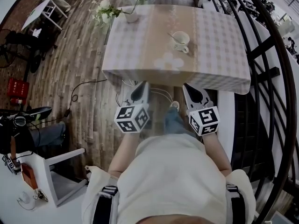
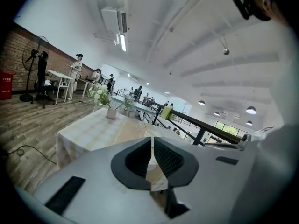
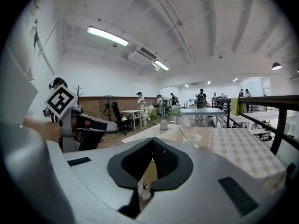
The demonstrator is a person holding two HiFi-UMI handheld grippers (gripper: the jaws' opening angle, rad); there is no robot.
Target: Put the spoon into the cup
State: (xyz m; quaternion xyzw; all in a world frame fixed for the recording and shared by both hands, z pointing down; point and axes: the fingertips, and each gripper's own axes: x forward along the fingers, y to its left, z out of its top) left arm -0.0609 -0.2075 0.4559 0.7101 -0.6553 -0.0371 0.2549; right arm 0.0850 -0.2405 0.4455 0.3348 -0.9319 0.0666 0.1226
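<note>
Standing in the white cup [image 1: 181, 41], the spoon [image 1: 173, 36] is leaning its handle out over the rim, up and to the left in the head view. The cup is sitting on the desk [image 1: 219, 55], right of the middle, on a pale checked cloth. A small white vase [image 1: 131, 17] is sitting near the desk's far left corner, well apart from the cup, and is holding white flowers [image 1: 105, 9] on green stems that are drooping over the left edge.

The left hand-held gripper [image 1: 139, 92] and the right hand-held gripper [image 1: 194, 95] are hanging side by side just short of the desk's near edge, over the wooden floor [image 1: 84, 69], well apart from the cup. Each is pointing toward the desk. Both are keeping their jaws pressed together at the tips, with nothing between them.
</note>
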